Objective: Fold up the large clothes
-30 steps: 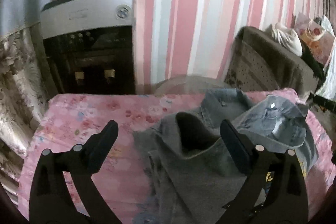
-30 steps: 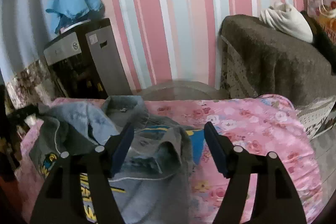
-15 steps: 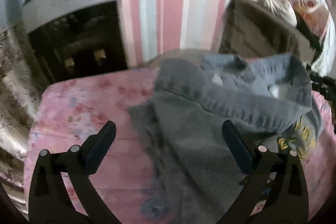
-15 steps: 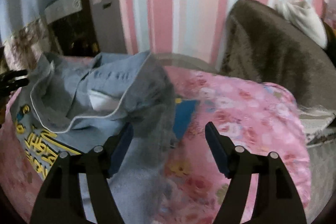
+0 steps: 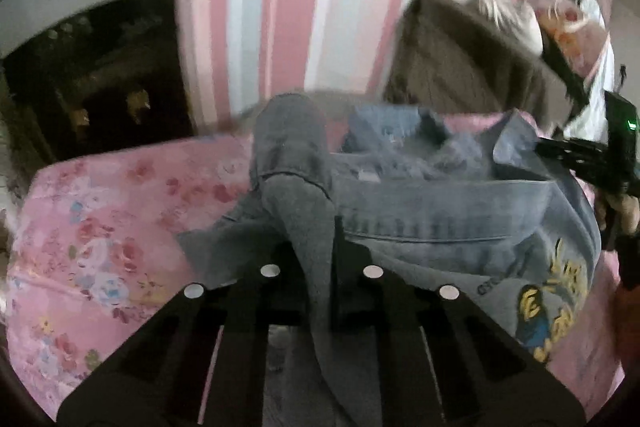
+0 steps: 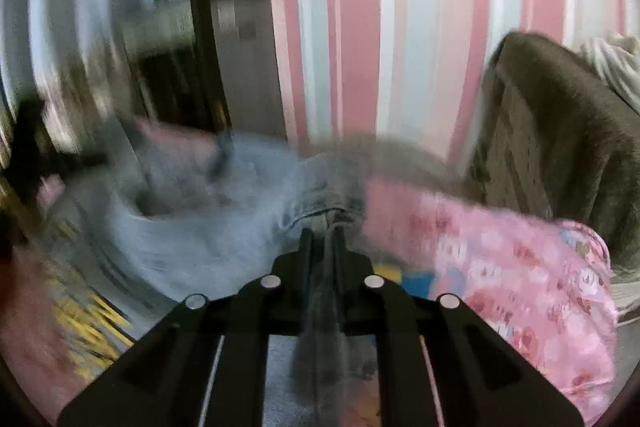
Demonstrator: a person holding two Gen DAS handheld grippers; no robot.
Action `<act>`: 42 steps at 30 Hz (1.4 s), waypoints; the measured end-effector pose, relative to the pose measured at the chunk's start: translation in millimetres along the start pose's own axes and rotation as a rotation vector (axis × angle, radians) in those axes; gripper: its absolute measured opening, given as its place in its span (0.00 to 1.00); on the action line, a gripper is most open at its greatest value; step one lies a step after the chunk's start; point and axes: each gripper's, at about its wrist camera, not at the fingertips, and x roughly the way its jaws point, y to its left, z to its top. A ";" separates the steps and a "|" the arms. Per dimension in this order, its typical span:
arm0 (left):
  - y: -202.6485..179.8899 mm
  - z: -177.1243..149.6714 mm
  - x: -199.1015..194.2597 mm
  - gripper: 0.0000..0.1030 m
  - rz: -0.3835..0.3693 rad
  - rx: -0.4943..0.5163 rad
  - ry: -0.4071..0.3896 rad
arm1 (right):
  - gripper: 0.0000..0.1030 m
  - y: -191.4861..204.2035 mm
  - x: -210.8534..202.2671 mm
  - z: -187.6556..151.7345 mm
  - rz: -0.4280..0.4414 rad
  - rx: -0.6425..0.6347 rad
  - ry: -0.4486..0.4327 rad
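Both the left gripper point(image 5: 320, 243) and right gripper point(image 6: 322, 239) pinch the denim jacket point(image 5: 440, 211), its length stretched left-right between them

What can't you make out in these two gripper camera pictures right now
- Left wrist view: the denim jacket's lower part runs under the left gripper, hidden.
- Left wrist view: the yellow print is creased; its words are unreadable.
- Right wrist view: motion blur smears the jacket's left side; the right gripper covers its pinched edge.
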 end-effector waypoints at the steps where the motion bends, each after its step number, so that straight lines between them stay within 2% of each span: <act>1: 1.4 0.7 -7.8 0.07 0.003 -0.011 -0.038 | 0.09 -3.9 -9.3 5.1 0.015 0.023 -0.042; 3: 5.3 4.2 -22.8 0.07 0.015 -0.041 -0.115 | 0.09 -17.2 -25.7 16.6 0.046 0.086 -0.130; 5: 13.6 8.5 -27.3 0.08 0.023 -0.088 -0.154 | 0.09 -31.2 -20.1 25.1 0.038 0.133 -0.131; 6: 20.2 12.1 -19.4 0.12 0.044 -0.101 -0.126 | 0.09 -40.0 -8.0 27.2 0.013 0.156 -0.101; 8: 33.3 14.3 2.9 0.20 0.057 -0.127 -0.036 | 0.10 -53.6 25.8 25.0 -0.014 0.193 0.016; 9: 41.0 13.1 15.8 0.30 0.061 -0.151 0.021 | 0.13 -55.2 46.5 19.0 -0.066 0.176 0.095; 10: 45.5 12.4 22.3 0.43 0.074 -0.162 0.045 | 0.14 -53.4 60.2 14.0 -0.107 0.148 0.156; 11: 48.3 11.2 21.8 0.52 0.092 -0.169 0.046 | 0.14 -49.0 70.4 8.6 -0.148 0.114 0.207; 12: 51.6 10.3 16.1 0.69 0.111 -0.177 0.031 | 0.15 -42.9 73.6 3.4 -0.219 0.071 0.232; 13: 54.2 8.7 6.5 0.79 0.112 -0.185 0.003 | 0.16 -42.6 69.9 1.6 -0.217 0.075 0.228; 14: 55.5 7.8 -1.4 0.82 0.104 -0.188 -0.010 | 0.28 -42.7 62.1 0.8 -0.185 0.098 0.209; 15: 54.6 5.9 -9.1 0.85 0.101 -0.183 -0.015 | 0.46 -41.3 44.8 0.9 -0.167 0.125 0.162; 16: 54.2 4.4 -15.3 0.85 0.106 -0.172 -0.016 | 0.52 -39.0 30.6 0.7 -0.180 0.128 0.130; 18: 51.6 -2.3 -28.4 0.85 0.121 -0.129 -0.008 | 0.53 -35.1 5.2 -4.3 -0.173 0.137 0.099; 21: 43.5 -19.5 -40.1 0.86 0.119 -0.084 0.015 | 0.54 -25.2 -18.6 -19.3 -0.127 0.166 0.106; 24: 33.5 -41.6 -44.2 0.85 0.132 -0.057 0.037 | 0.60 -22.8 -24.6 -37.0 -0.128 0.198 0.135; 26: 31.5 -48.7 -40.4 0.77 0.105 -0.060 0.053 | 0.61 -22.2 -18.3 -49.2 -0.127 0.239 0.171; 28: 29.6 -52.8 -29.6 0.44 0.030 -0.085 0.084 | 0.60 -19.8 -6.8 -57.5 -0.104 0.265 0.185; 29: 27.0 -52.8 -24.7 0.36 -0.002 -0.093 0.089 | 0.51 -13.4 -1.9 -60.3 -0.092 0.257 0.182; 30: 25.8 -51.9 -22.0 0.28 -0.008 -0.095 0.087 | 0.22 -7.3 1.3 -61.7 -0.099 0.234 0.178; 31: 23.2 -50.5 -21.5 0.22 -0.001 -0.096 0.080 | 0.09 -0.7 4.0 -61.3 -0.123 0.204 0.178; 33: 20.7 -49.3 -25.3 0.11 -0.001 -0.104 0.067 | 0.09 14.5 -0.7 -59.3 -0.216 0.128 0.143; 36: 25.8 -52.9 -33.2 0.10 0.016 -0.119 0.056 | 0.08 19.9 -11.5 -59.9 -0.292 0.085 0.125; 39: 26.0 -61.7 -28.2 0.12 0.033 -0.088 0.071 | 0.08 22.4 -2.3 -66.4 -0.310 0.050 0.157; 42: 20.7 -63.6 -23.5 0.13 0.078 -0.045 0.069 | 0.09 16.6 6.9 -74.6 -0.297 0.074 0.179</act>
